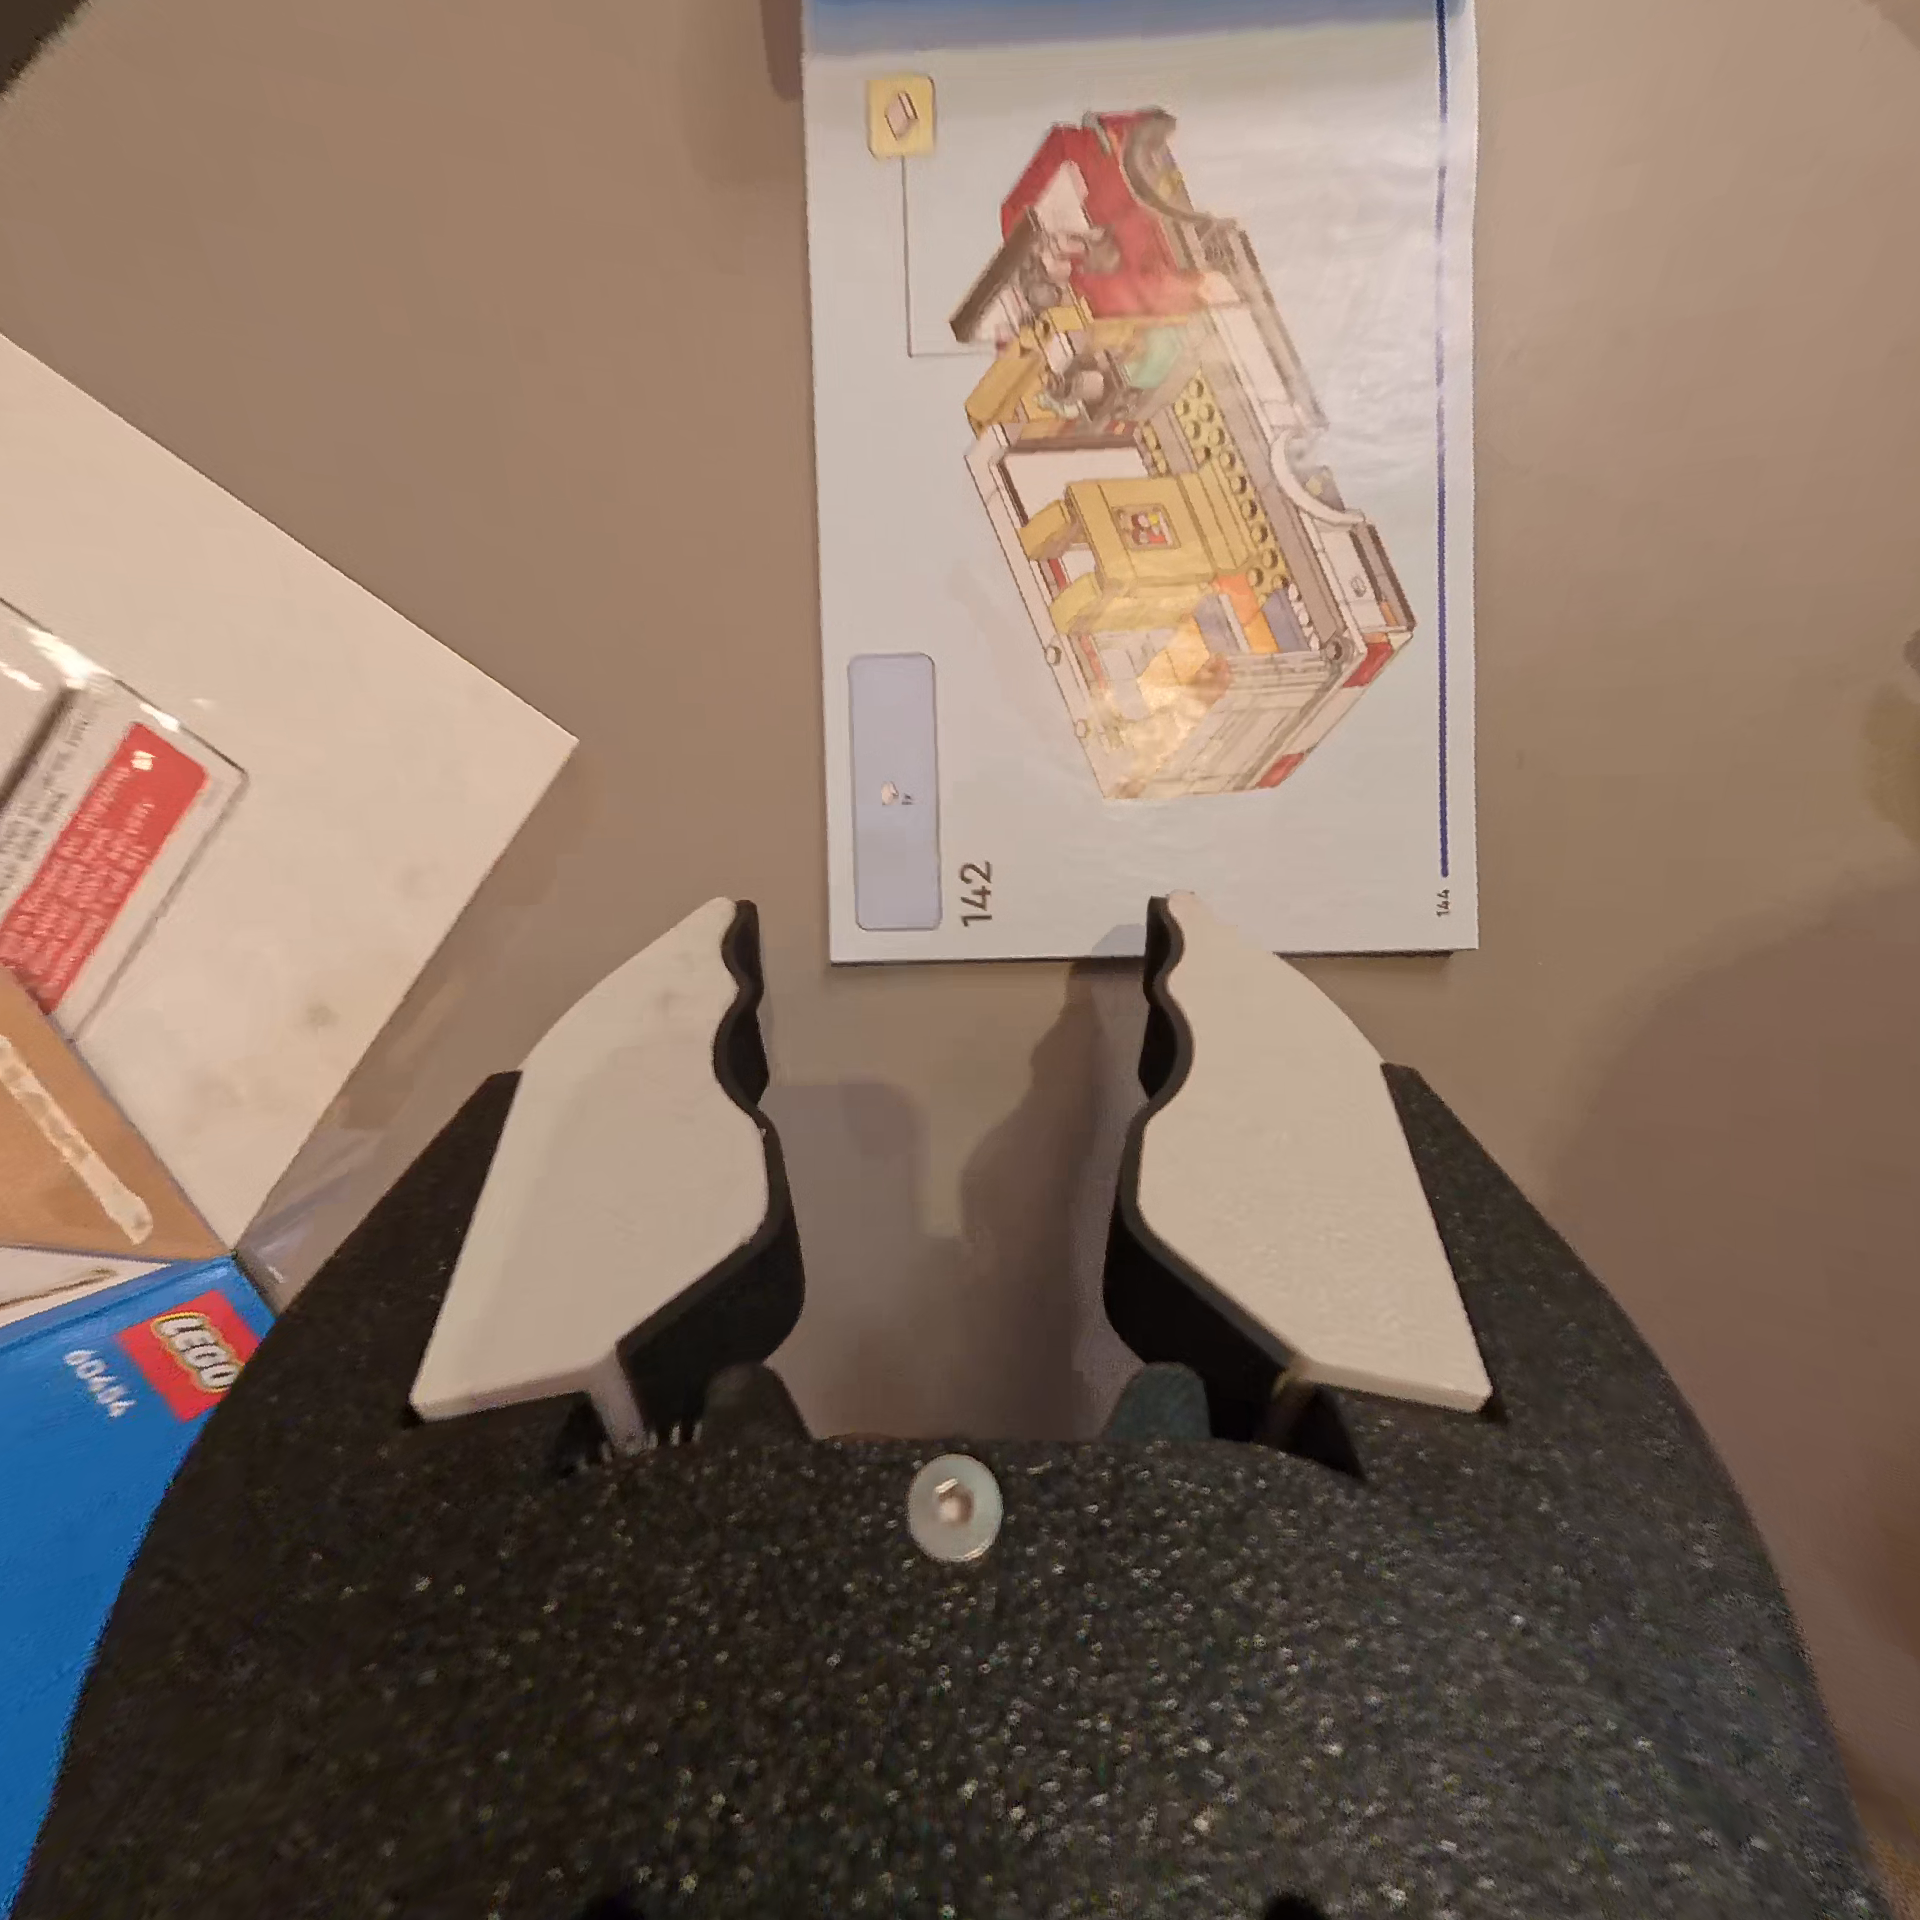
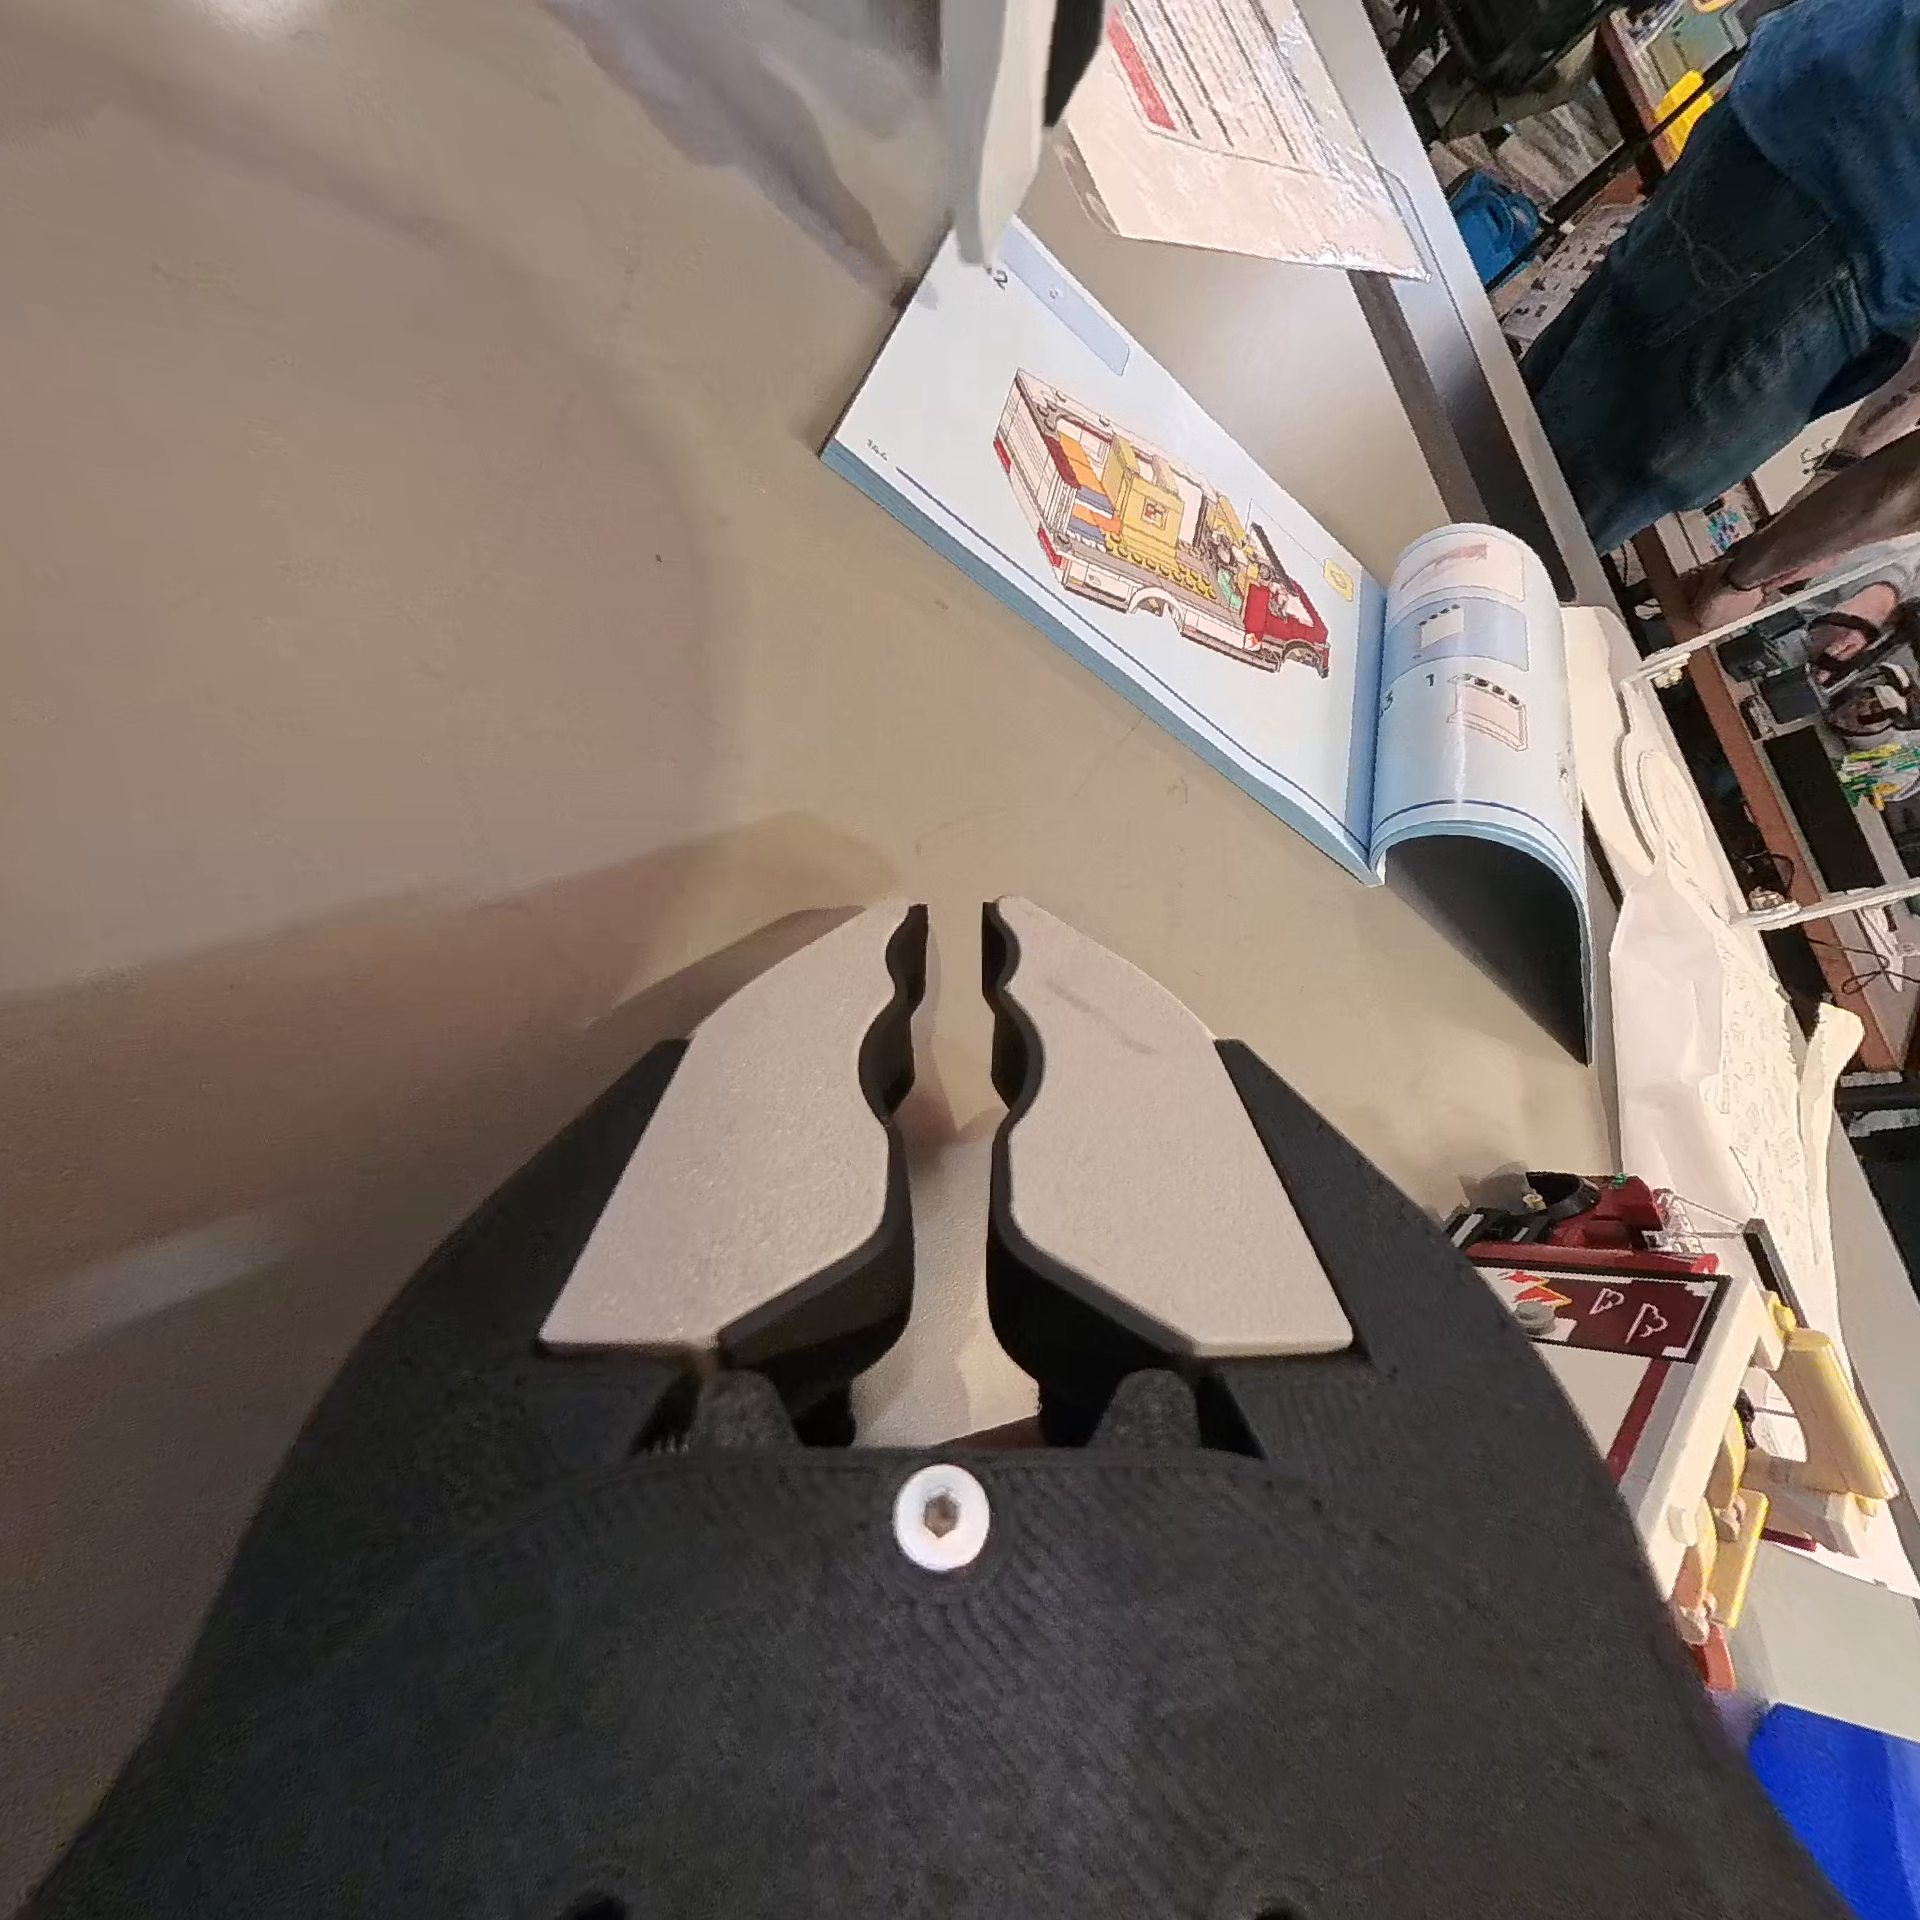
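An open instruction booklet (image 1: 1143, 468) with a picture of a brick-built truck lies flat on the tan table (image 1: 520, 364). My left gripper (image 1: 951, 904) is wide open and holds nothing. It hovers at the booklet's near edge, and its right fingertip (image 1: 1169, 920) overlaps that edge. My right gripper (image 2: 954, 907) stands over bare table, left of the booklet (image 2: 1143, 540). Its jaws are only narrowly apart with nothing between them. The left gripper's finger (image 2: 997, 135) shows at the top of the right wrist view, over the booklet's far corner.
A blue toy box (image 1: 94, 1455), a brown carton (image 1: 62, 1143) and a white sheet under a clear bag (image 1: 260, 727) lie at the left. A partly built brick model (image 2: 1662, 1403) stands at the right. A person in jeans (image 2: 1714, 291) is beyond the table's edge.
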`<move>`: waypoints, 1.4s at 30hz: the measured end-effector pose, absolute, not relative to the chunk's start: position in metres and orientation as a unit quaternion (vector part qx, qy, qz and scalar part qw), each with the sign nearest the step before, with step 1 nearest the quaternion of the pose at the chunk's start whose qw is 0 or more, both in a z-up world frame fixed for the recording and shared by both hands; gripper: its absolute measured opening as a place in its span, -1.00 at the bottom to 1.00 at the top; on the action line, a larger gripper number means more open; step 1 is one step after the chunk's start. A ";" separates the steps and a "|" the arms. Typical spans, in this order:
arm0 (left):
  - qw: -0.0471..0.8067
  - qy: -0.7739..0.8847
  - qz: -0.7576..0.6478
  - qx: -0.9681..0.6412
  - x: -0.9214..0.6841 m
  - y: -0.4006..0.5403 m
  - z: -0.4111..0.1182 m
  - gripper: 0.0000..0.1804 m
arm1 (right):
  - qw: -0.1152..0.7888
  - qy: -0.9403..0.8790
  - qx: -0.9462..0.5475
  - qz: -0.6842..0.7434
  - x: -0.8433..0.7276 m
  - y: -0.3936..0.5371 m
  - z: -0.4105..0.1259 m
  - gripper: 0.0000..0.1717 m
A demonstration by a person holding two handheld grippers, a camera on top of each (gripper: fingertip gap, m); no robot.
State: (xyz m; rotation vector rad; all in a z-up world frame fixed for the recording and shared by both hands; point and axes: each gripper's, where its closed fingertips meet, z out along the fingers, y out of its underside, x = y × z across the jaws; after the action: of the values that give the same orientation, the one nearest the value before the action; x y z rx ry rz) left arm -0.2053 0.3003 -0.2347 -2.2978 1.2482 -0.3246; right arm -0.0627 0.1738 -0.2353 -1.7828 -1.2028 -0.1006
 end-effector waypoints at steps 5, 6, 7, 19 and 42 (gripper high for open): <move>0.367 0.463 -0.149 -0.793 -0.182 0.312 -0.196 -0.29 | 0.482 -0.496 -0.721 -0.049 -0.063 0.173 -0.234 -0.87; 0.388 0.467 -0.170 -0.776 -0.170 0.309 -0.187 -0.33 | 0.484 -0.496 -0.719 -0.050 -0.063 0.173 -0.234 -0.85; 0.403 0.472 -0.195 -0.760 -0.156 0.303 -0.180 -0.37 | 0.487 -0.496 -0.717 -0.049 -0.063 0.173 -0.233 -0.82; 0.401 0.551 -0.315 -0.660 -0.019 0.222 -0.159 -0.46 | 0.568 -0.415 -0.708 -0.068 -0.008 0.158 -0.195 -0.66; 0.381 0.592 -0.326 -0.631 -0.003 0.179 -0.175 -0.46 | 0.503 -0.220 -0.832 -0.082 0.060 0.147 -0.214 -0.27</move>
State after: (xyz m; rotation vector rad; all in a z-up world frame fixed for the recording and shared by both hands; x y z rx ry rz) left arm -0.0031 0.1790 -0.1746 -1.6096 1.5121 -0.8324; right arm 0.0602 0.1466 -0.2143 -2.0098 -0.5316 -0.1984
